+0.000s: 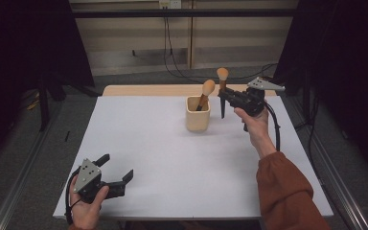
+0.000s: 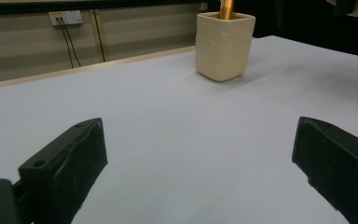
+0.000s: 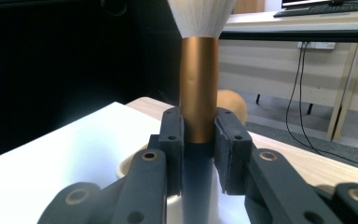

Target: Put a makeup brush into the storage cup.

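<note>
One long makeup brush with a copper band and dark handle [image 1: 222, 91] pinched upright in the right gripper [image 1: 224, 98], just beside the square cream cup [image 1: 198, 115] holding the other brush [image 1: 205, 93]; left gripper [image 1: 117, 170] wide, empty, far off.

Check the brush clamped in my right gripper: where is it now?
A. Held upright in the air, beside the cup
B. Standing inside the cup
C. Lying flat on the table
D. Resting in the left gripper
A: the right gripper is shut on the brush, which stands upright above the table just right of the cup, where a second brush already leans.
</note>
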`<state>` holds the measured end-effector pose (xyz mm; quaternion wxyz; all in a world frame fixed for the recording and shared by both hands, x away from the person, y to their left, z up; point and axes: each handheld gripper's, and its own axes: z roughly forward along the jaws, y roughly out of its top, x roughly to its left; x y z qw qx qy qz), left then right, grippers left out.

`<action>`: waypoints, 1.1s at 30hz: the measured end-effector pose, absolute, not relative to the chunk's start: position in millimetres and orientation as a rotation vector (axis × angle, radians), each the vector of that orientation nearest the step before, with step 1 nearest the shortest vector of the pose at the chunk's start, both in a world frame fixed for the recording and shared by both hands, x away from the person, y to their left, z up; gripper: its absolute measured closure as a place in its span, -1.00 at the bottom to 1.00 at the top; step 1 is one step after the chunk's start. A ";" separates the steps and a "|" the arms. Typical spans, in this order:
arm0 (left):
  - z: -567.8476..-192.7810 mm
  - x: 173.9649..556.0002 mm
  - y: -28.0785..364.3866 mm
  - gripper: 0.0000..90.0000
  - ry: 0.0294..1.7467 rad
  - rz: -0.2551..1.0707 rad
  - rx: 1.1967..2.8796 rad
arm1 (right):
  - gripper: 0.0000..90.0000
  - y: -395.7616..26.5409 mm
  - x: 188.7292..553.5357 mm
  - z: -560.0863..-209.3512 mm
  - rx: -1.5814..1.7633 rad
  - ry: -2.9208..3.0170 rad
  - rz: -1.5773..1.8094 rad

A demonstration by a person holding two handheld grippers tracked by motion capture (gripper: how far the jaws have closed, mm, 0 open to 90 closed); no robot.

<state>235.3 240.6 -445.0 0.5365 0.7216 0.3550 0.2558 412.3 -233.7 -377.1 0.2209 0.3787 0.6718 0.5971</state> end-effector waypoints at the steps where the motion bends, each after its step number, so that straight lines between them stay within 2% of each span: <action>1: -445.0 235.2 240.6 -0.93 0.844 0.608 1.718 | 0.66 -232.4 412.8 -375.6 1.044 1.854 1.651; 12: -444.7 234.9 240.4 -0.94 0.841 0.607 1.715 | 0.66 -212.6 419.1 -351.3 0.990 1.834 1.677; 33: -444.5 235.1 240.6 -0.94 0.834 0.609 1.717 | 0.66 -180.0 436.8 -337.8 0.953 1.841 1.667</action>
